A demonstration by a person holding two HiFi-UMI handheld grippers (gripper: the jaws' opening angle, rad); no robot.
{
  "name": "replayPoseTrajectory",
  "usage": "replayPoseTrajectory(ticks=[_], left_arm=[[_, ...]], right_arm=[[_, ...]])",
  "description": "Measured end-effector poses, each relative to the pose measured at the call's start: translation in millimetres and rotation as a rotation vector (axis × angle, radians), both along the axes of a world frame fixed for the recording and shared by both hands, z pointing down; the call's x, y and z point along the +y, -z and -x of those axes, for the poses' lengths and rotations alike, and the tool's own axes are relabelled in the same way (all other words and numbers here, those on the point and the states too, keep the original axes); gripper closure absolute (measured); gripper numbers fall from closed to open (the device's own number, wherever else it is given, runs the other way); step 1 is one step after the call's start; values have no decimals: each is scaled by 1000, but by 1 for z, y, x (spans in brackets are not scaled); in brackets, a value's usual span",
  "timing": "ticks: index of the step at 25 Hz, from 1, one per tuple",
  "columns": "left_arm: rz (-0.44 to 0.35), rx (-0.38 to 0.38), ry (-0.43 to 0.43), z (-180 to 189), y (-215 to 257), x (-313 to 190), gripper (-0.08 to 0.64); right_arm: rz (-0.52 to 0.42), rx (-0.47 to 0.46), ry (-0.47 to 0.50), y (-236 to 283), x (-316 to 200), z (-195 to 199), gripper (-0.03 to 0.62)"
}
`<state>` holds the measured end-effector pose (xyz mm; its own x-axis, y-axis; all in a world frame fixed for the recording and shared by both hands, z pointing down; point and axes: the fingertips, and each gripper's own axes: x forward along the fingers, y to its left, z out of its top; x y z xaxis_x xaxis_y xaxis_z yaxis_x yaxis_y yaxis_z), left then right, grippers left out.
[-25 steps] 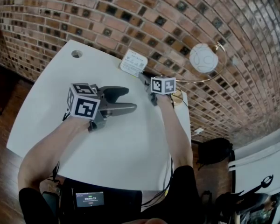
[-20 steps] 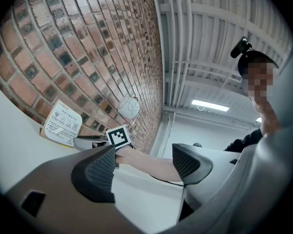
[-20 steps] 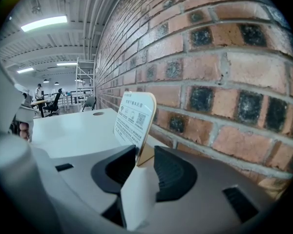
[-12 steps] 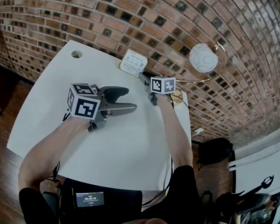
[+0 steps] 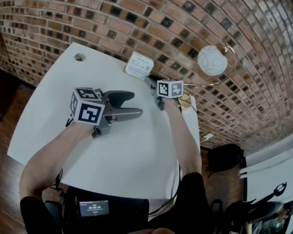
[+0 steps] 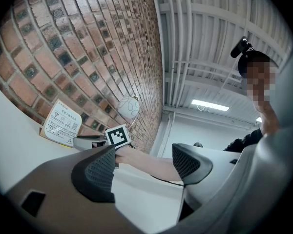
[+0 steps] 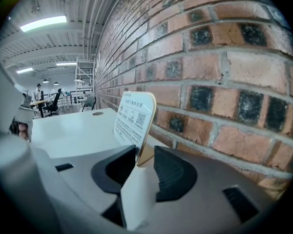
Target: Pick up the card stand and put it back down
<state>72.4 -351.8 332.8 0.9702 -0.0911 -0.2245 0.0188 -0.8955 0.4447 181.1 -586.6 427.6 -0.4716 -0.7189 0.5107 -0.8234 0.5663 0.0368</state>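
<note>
The white printed card stand with a wooden back [image 7: 134, 118] is clamped at its lower corner between the right gripper [image 7: 145, 156] jaws. The left gripper [image 6: 142, 164] is held open, with nothing between its jaws. The grasp step appears done; a straight lift is called for next.

Ceiling strip lights [image 7: 43, 22] are lighting everything brightly and evenly, and the white table [image 5: 136, 150] is glaring faintly. Fisheye distortion is bending the brick wall [image 5: 136, 9] (worst near the dark corners), while the card stand [image 7: 134, 118] is showing sharp.
</note>
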Motion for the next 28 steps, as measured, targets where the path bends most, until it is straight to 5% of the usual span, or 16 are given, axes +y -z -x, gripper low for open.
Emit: replayPoseTrajectory(ticks=[20, 28], left_arm=[[4, 2, -7, -1, -1, 1, 202], [9, 12, -18, 0, 1, 2, 202]], right_arm=[[21, -25, -3, -2, 1, -1, 442], [47, -242, 27, 18, 30, 11, 446]])
